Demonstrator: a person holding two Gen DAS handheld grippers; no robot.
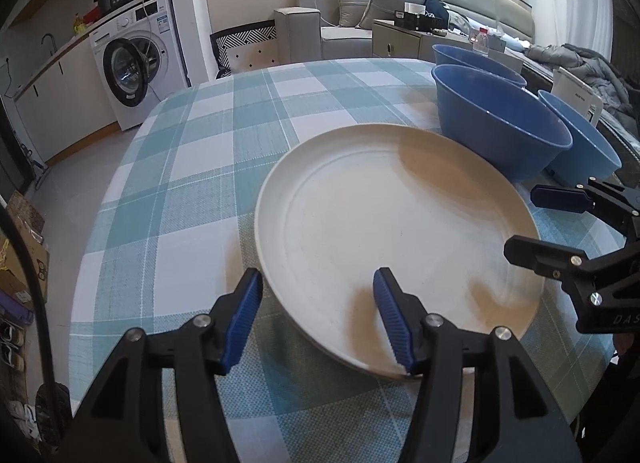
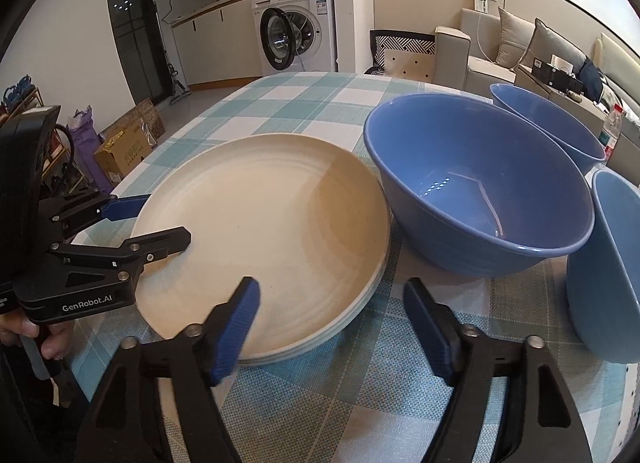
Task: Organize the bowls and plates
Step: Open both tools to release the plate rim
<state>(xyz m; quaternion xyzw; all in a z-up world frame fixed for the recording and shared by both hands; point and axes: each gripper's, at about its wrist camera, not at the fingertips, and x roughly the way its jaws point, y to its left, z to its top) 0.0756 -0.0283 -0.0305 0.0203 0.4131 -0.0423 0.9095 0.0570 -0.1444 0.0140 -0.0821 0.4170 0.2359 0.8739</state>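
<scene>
A stack of cream plates (image 1: 400, 223) (image 2: 264, 239) lies on the checked tablecloth. Three blue bowls stand beside it: a near one (image 1: 500, 123) (image 2: 476, 183), a far one (image 1: 476, 59) (image 2: 548, 119), and one at the right (image 1: 580, 135) (image 2: 604, 263). My left gripper (image 1: 318, 315) is open, its jaws straddling the near rim of the top plate; it also shows in the right wrist view (image 2: 160, 219). My right gripper (image 2: 332, 323) is open at the plates' right edge, holding nothing; it shows in the left wrist view (image 1: 524, 223).
The table (image 1: 192, 167) has a teal and white cloth. A washing machine (image 1: 136, 59) (image 2: 296, 27) and counter stand behind. A sofa (image 1: 360, 19) and a water bottle (image 2: 611, 131) are at the right. Boxes (image 2: 124, 143) sit on the floor.
</scene>
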